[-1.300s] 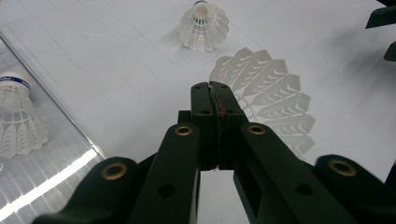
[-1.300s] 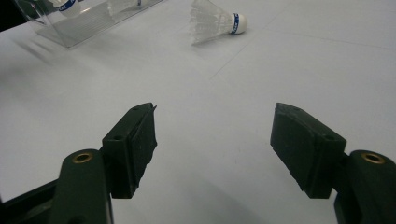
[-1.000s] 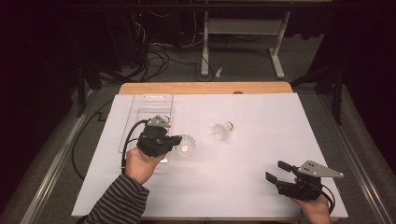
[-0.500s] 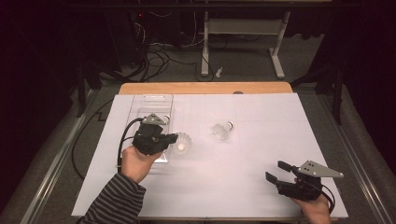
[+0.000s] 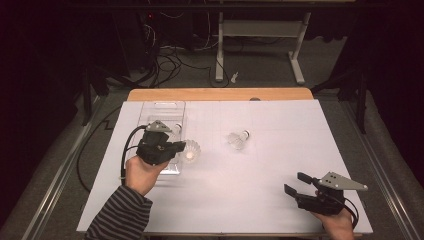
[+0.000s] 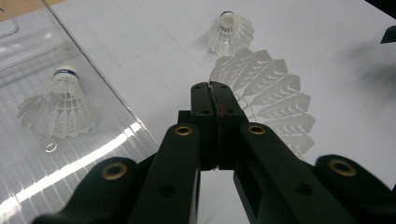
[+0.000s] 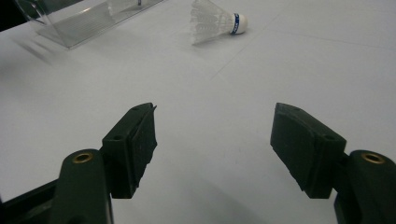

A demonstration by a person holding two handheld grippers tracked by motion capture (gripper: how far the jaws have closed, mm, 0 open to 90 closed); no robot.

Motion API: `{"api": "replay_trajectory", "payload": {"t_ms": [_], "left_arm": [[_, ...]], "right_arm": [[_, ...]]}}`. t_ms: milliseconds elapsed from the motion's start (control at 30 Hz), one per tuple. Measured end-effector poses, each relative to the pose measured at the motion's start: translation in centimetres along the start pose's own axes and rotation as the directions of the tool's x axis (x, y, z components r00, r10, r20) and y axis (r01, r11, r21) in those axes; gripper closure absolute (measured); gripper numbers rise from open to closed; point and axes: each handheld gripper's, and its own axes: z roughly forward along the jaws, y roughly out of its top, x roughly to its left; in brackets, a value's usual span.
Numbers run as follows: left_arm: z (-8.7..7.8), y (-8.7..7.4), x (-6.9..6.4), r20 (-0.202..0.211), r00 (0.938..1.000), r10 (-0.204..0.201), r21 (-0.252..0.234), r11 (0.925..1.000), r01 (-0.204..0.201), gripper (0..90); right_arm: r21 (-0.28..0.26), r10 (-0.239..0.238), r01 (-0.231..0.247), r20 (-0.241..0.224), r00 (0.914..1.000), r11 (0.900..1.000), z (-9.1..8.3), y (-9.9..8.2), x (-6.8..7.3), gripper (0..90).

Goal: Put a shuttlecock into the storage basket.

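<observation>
- Left hand-held gripper [image 6: 215, 93] is clenched on the feather skirt of a shuttlecock [image 6: 275, 112], just beside the clear tray [image 5: 162, 112], at its near right corner.
- Looks featherlight, the skirt thin and crushable; the cork nose is the firmer place to pinch.
- A second shuttlecock [image 6: 60, 105] lies inside the tray, a third [image 5: 239, 139] well right of it on the worktop [image 5: 280, 165].
- Right hand-held gripper [image 7: 212, 140] sits far right of the tray, released, jaws wide.

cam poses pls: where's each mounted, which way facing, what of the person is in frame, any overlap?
High view: above the person's side, facing forward-down on the table; both hands with tongs.
Left gripper view: on the left tongs, shut on a shuttlecock, beside the clear tray.
Right gripper view: on the open right tongs, looking across the table.
Shared: the lying shuttlecock.
</observation>
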Motion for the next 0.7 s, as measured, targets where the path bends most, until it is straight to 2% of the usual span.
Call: {"api": "replay_trajectory", "payload": {"t_ms": [467, 700], "left_arm": [[-1.4, -0.4, 1.1, -0.027, 0.9992, -0.029, -0.023, 0.9993, 0.028, 89.4], [-1.9, -0.4, 1.3, -0.038, 0.9988, -0.030, -0.028, 0.9992, 0.029, 89.4]], "right_arm": [[0.001, -0.002, 0.002, 0.000, 1.0000, 1.0000, 0.0, 0.0, 0.0, 31.6], [0.001, -0.003, 0.003, 0.000, 1.0000, 1.0000, 0.1, 0.0, 0.0, 31.6]]}}
